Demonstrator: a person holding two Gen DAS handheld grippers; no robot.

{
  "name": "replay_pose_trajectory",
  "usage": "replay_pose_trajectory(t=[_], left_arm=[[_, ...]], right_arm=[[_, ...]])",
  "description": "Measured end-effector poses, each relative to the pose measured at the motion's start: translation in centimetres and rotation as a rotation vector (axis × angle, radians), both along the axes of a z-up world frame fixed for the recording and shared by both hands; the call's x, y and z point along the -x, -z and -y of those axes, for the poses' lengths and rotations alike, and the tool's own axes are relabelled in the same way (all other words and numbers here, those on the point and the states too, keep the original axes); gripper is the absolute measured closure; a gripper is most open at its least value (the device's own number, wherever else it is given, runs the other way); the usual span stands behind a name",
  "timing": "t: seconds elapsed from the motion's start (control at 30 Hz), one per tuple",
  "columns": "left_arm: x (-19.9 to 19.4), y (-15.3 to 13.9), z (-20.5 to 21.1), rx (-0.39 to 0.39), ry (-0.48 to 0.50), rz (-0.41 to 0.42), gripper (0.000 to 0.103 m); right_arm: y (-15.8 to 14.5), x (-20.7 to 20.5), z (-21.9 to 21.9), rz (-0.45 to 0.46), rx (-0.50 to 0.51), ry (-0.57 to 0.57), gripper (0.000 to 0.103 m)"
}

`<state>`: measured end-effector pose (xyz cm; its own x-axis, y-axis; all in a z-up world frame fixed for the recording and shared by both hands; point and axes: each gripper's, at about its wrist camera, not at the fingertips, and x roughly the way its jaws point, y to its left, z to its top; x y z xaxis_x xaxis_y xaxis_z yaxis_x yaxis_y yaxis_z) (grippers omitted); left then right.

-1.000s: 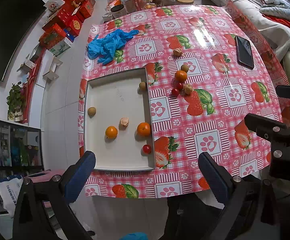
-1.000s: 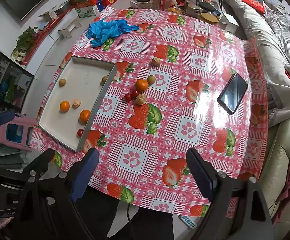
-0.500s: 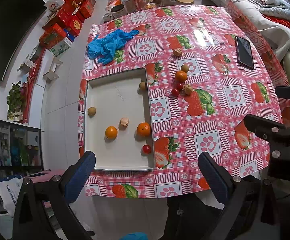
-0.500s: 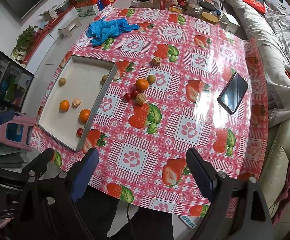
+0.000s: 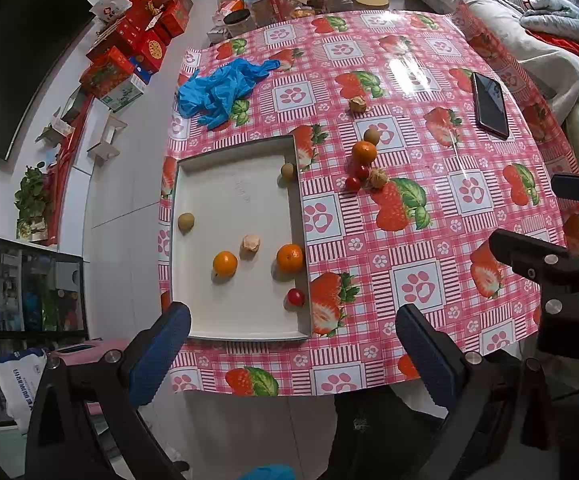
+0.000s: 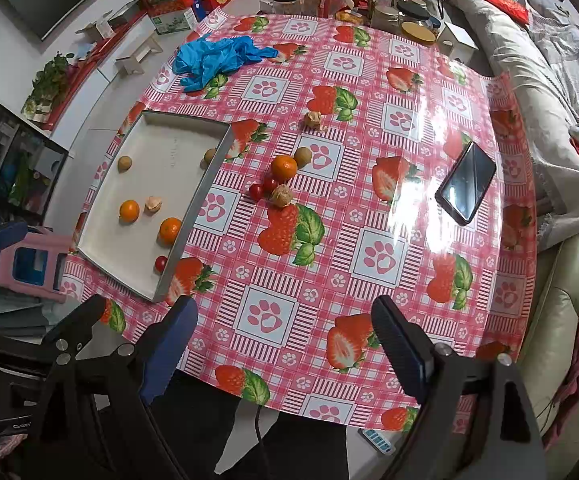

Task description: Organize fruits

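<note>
Your left black gripper with blue pads (image 5: pixel 291 354) and right one (image 6: pixel 285 344) hang side by side, both wide apart (nothing held).

A pink checked tablecloth (image 5: pixel 421 288) with strawberries and paw prints covers the table in the middle of both frames. On it, a heap of blue gloves (image 5: pixel 221 90) lies at the upper left, and a dark phone (image 5: pixel 489 104) lies flat at the upper right. Beyond the far edge of the table stand jars (image 6: pixel 287 0) at the top centre, red boxes (image 5: pixel 137 36) are piled at the upper left, and a green plant (image 5: pixel 31 196) is at the left edge.
</note>
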<state>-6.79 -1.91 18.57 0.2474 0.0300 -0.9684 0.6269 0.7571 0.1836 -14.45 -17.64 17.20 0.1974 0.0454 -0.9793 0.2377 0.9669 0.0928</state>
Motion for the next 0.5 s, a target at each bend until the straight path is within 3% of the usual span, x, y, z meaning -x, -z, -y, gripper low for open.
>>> replay_pose_trajectory(t=[0.5], left_arm=[[0.00, 0.08, 0.10, -0.001, -0.001, -0.001, 0.000]], right_arm=[[0.10, 0.27, -0.04, -0.005, -0.002, 0.000, 0.012]])
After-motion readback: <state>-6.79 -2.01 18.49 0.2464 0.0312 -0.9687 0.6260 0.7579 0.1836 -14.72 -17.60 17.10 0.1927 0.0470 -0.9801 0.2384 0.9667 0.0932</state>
